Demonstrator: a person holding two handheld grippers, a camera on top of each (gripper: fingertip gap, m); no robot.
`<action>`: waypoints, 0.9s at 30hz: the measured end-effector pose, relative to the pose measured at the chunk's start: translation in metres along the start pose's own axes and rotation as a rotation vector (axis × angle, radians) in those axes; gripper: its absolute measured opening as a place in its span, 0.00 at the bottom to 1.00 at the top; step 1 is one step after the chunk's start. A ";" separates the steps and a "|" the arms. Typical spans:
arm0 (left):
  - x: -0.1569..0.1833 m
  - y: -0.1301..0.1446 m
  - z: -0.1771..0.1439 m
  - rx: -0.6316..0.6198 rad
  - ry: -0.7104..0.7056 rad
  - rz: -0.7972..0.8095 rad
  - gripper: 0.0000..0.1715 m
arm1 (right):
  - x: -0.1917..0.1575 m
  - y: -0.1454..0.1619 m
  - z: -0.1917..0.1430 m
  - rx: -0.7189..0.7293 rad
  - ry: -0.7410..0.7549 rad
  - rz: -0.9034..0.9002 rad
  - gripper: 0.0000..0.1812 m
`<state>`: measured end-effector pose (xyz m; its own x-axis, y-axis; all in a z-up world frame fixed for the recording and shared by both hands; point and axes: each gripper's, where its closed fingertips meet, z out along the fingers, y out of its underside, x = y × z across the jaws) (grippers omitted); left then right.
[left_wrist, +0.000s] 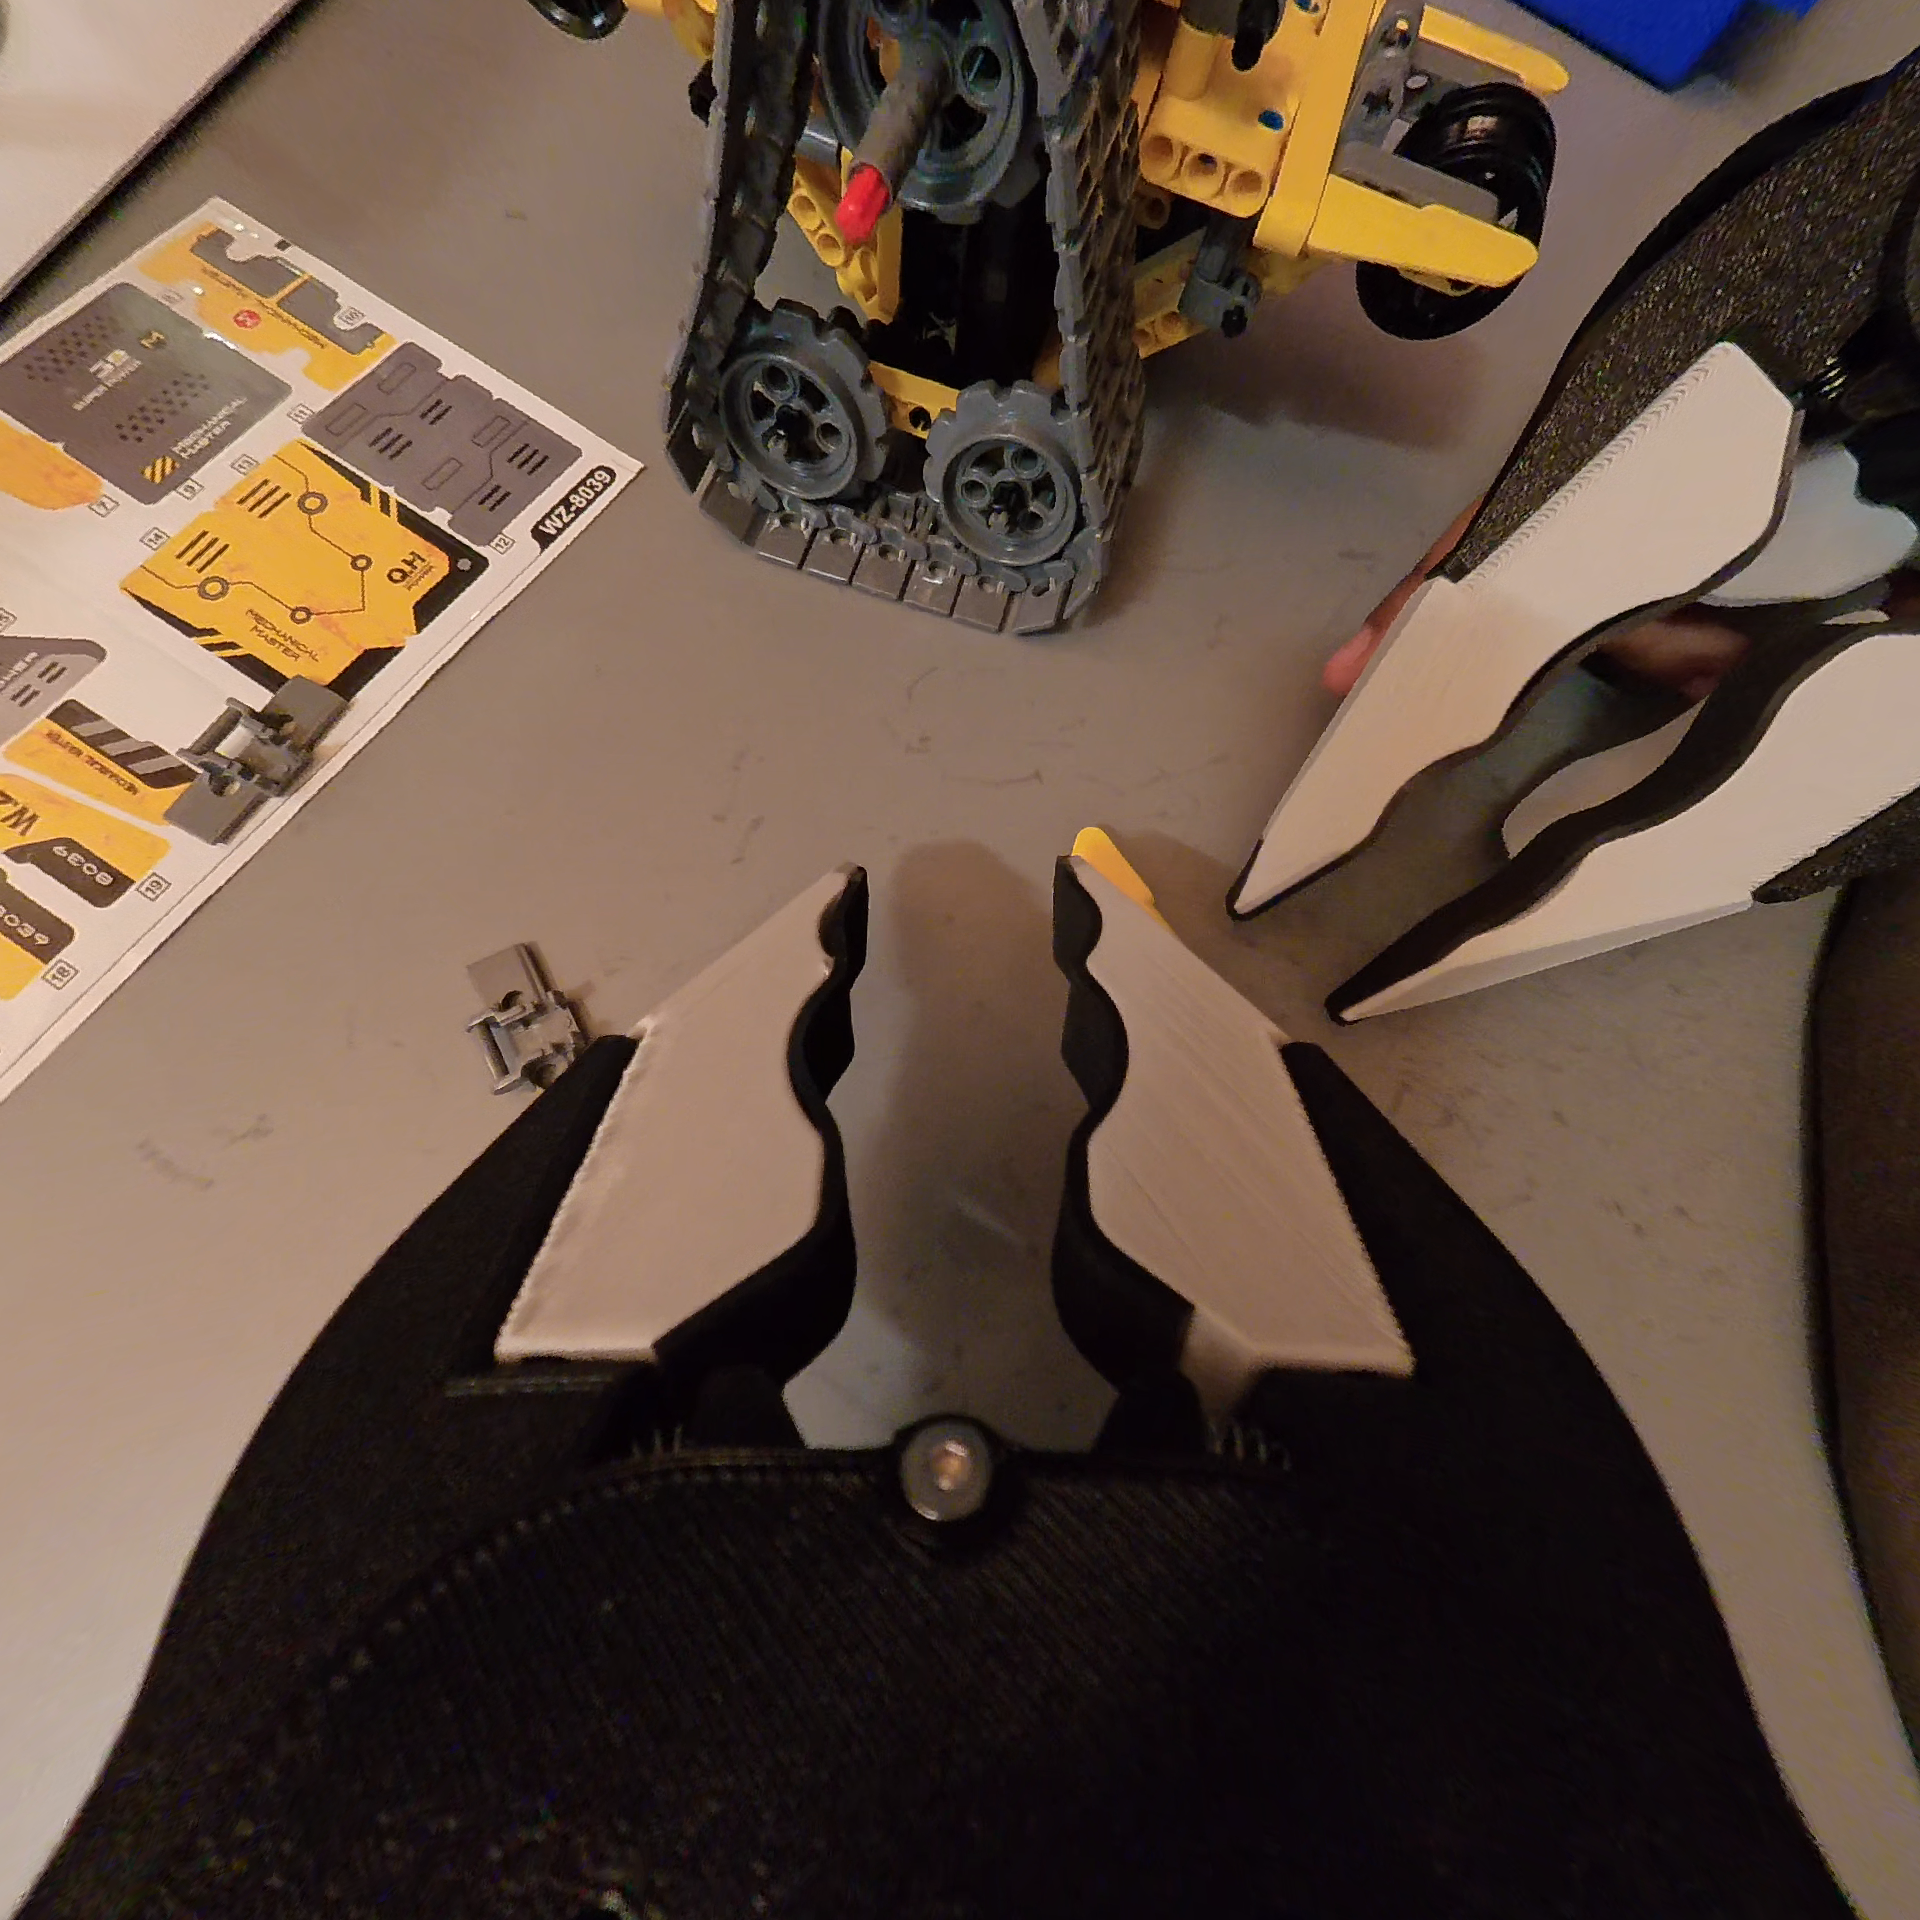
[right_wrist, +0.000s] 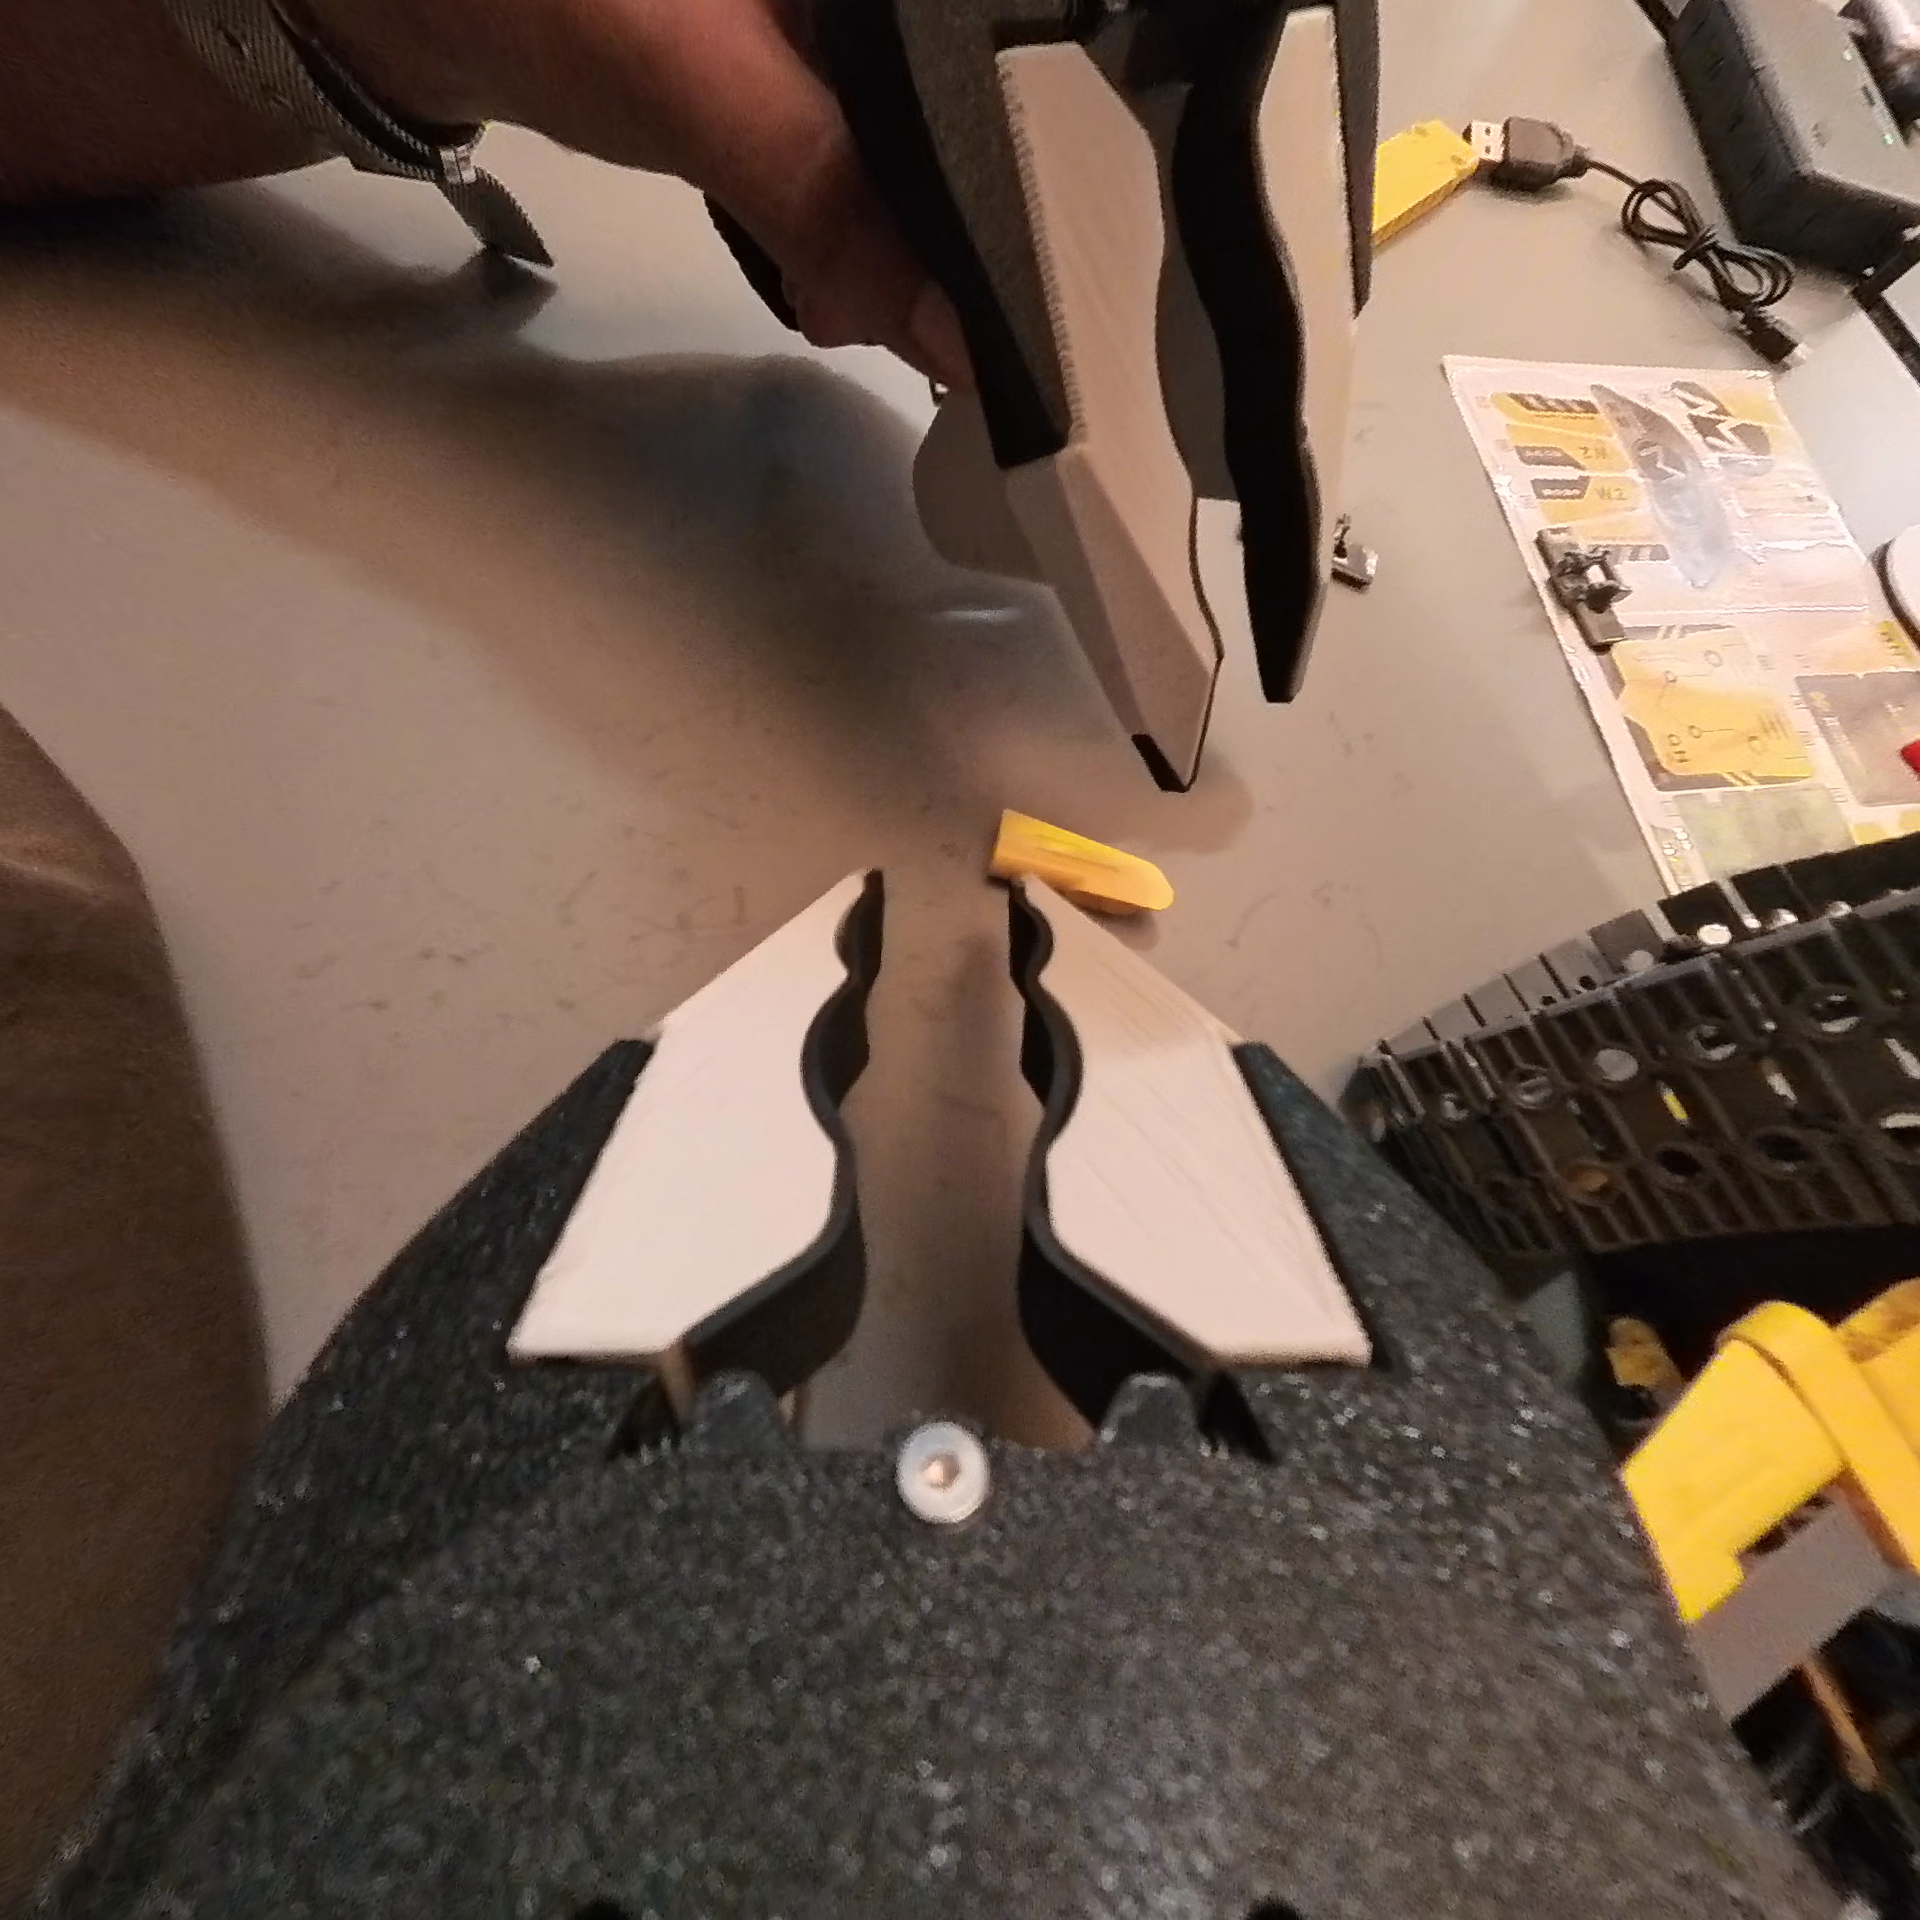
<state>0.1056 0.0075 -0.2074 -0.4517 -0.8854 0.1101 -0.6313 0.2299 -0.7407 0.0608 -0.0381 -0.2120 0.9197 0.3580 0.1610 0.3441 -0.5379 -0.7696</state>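
A small yellow brick piece (right_wrist: 1081, 868) lies flat on the grey table. In the right wrist view it sits just past the right fingertip of my right gripper (right_wrist: 943, 888), which is open and empty, low over the table. My left gripper (right_wrist: 1226, 722) hangs above the piece, tips pointing down at it. In the left wrist view my left gripper (left_wrist: 958, 883) is open and empty, and the yellow piece (left_wrist: 1112, 873) peeks out behind its right finger. My right gripper (left_wrist: 1291, 956) comes in from the right, tips near the piece.
A yellow and black tracked toy vehicle (left_wrist: 914, 312) stands ahead; its track (right_wrist: 1662, 1091) lies close on the right. A sticker sheet (left_wrist: 260, 520) carries a grey part (left_wrist: 249, 758). Another grey part (left_wrist: 520, 1018) lies by the left finger. A USB cable (right_wrist: 1621, 187) lies far back.
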 end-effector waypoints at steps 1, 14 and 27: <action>0.000 0.000 0.000 -0.001 -0.001 0.001 0.20 | 0.000 0.000 0.000 -0.002 -0.001 -0.001 0.13; 0.037 0.019 -0.008 -0.128 0.248 0.006 0.00 | 0.016 0.009 -0.002 -0.030 0.026 0.104 0.13; 0.048 0.022 0.000 -0.147 0.279 0.025 0.05 | 0.016 0.008 -0.002 -0.029 0.027 0.095 0.14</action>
<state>0.0697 -0.0299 -0.2182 -0.6107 -0.7385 0.2857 -0.6930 0.3239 -0.6441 0.0783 -0.0385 -0.2147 0.9531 0.2839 0.1048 0.2598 -0.5903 -0.7642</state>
